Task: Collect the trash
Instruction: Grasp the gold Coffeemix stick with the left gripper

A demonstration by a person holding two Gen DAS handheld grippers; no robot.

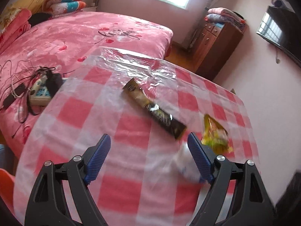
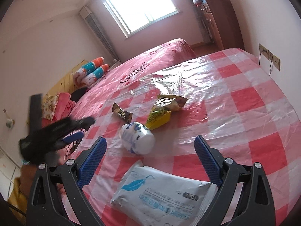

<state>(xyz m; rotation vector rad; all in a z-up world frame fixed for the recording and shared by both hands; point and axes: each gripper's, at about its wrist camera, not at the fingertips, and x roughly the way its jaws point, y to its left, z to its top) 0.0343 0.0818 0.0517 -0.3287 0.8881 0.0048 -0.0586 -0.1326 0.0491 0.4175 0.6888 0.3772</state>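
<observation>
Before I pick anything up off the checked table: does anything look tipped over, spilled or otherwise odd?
The white plastic cup with blue print lies on its side on the pink-checked tablecloth, with no spill visible. The yellow-green snack bag is crumpled and torn open beside it. The dark brown wrapper and white wipes pack lie flat.

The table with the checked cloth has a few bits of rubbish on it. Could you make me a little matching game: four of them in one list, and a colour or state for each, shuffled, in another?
Things:
1. snack bar wrapper
2. white cup
3. chip bag
4. wipes pack

Descriptions:
A. lying on its side, blue print
B. yellow and green, crumpled
C. flat, pale, with a blue feather drawing
D. long, dark brown

Pairs: 1-D, 2-A, 3-B, 4-C
</observation>
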